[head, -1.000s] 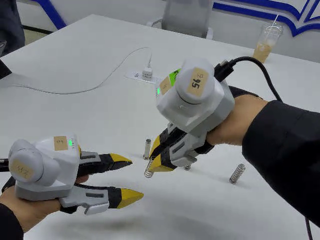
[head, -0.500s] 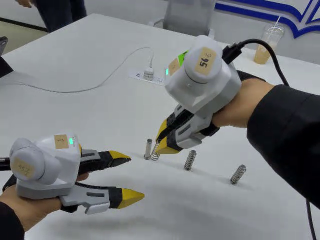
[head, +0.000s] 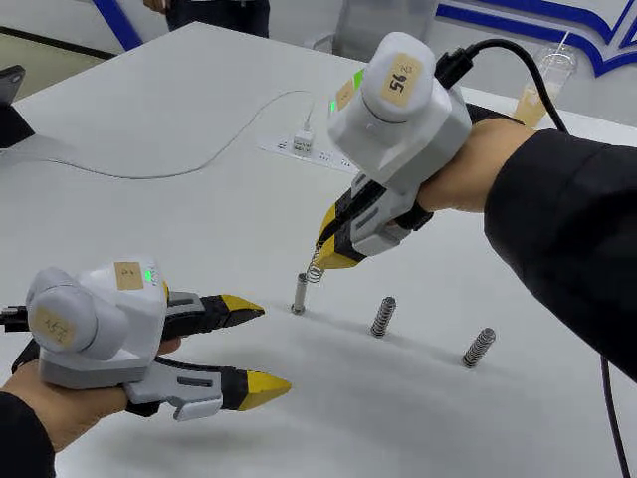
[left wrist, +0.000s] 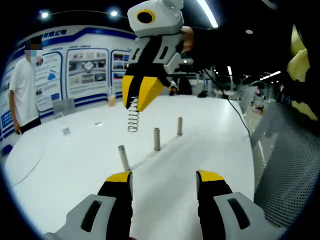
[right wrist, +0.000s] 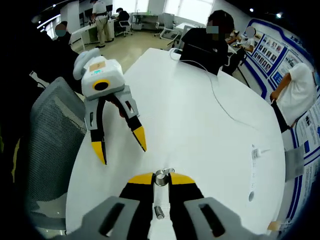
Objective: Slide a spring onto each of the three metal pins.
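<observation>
— What sits closest?
— The left tool (head: 271, 349), at 8 o'clock in the head view, low over the white worktop (head: 199, 219). Its yellow-tipped jaws stand wide apart, with nothing between them.
— And past its tips?
— A bare pin (head: 300, 294), upright on the worktop at about 1 o'clock from those tips. In the left gripper view it stands at 11 o'clock from the jaws.
— Where is the spring?
— The spring (head: 315, 267) hangs from the right tool (head: 333, 261), whose jaws are almost closed and pinch its upper end — the right gripper view shows the top ring caught between the yellow tips. Its free lower end is in the air at 1 o'clock of the pin's top, very near. The left gripper view shows a gap between the two.
— The other pins?
— At 3 to 4 o'clock of the bare pin stand a middle coil (head: 383, 316) and an outer coil (head: 479, 347), both leaning a little. Whether a pin runs inside each, I cannot tell.
— Farther back?
— A power socket (head: 304, 146) at 12 o'clock, and a drink cup (head: 545, 85) at 1 o'clock by the far edge.
</observation>
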Demonstrator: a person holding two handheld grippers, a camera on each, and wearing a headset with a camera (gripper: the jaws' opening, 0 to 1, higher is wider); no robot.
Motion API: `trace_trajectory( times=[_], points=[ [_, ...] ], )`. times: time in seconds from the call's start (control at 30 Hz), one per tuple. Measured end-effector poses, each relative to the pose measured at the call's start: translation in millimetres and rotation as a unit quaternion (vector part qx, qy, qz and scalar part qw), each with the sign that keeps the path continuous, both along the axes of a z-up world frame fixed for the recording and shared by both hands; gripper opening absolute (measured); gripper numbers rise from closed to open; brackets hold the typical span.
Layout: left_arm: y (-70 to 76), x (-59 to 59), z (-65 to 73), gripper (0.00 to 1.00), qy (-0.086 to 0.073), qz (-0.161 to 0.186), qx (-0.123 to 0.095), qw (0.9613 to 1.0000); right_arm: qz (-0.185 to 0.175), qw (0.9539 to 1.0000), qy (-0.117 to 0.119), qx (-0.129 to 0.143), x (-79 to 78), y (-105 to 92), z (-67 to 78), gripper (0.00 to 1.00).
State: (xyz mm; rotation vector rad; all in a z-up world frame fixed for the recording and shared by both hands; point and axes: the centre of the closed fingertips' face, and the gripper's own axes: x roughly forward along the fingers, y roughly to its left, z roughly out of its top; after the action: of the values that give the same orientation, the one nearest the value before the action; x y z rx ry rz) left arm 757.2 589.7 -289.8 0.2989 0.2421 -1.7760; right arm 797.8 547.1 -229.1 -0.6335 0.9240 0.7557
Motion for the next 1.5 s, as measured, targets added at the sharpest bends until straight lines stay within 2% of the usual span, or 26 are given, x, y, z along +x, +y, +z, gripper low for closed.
trace_trajectory(
  times=[0.2, 0.6, 1.3, 1.5],
  points=[
    [0.3, 0.4, -1.0, 0.52, 0.001, 0.001, 0.001, 1.0000, -0.004, 1.0000, 0.005, -0.005, 10.0, -3.6, -3.7, 0.12],
    [0.4, 0.7, -2.8, 0.53, 0.002, 0.003, 0.003, 1.0000, -0.007, 0.9997, 0.022, -0.013, 23.3, -5.8, -21.0, 0.12],
    [2.8, 5.1, -7.1, 0.52, 0.004, 0.005, 0.006, 1.0000, -0.012, 0.9989, 0.044, -0.010, 23.4, -6.2, -35.9, 0.12],
    [3.3, 5.3, -6.8, 0.52, 0.004, 0.006, 0.007, 0.9999, -0.010, 0.9986, 0.049, -0.020, 27.1, -5.4, -44.2, 0.12]
  ],
)
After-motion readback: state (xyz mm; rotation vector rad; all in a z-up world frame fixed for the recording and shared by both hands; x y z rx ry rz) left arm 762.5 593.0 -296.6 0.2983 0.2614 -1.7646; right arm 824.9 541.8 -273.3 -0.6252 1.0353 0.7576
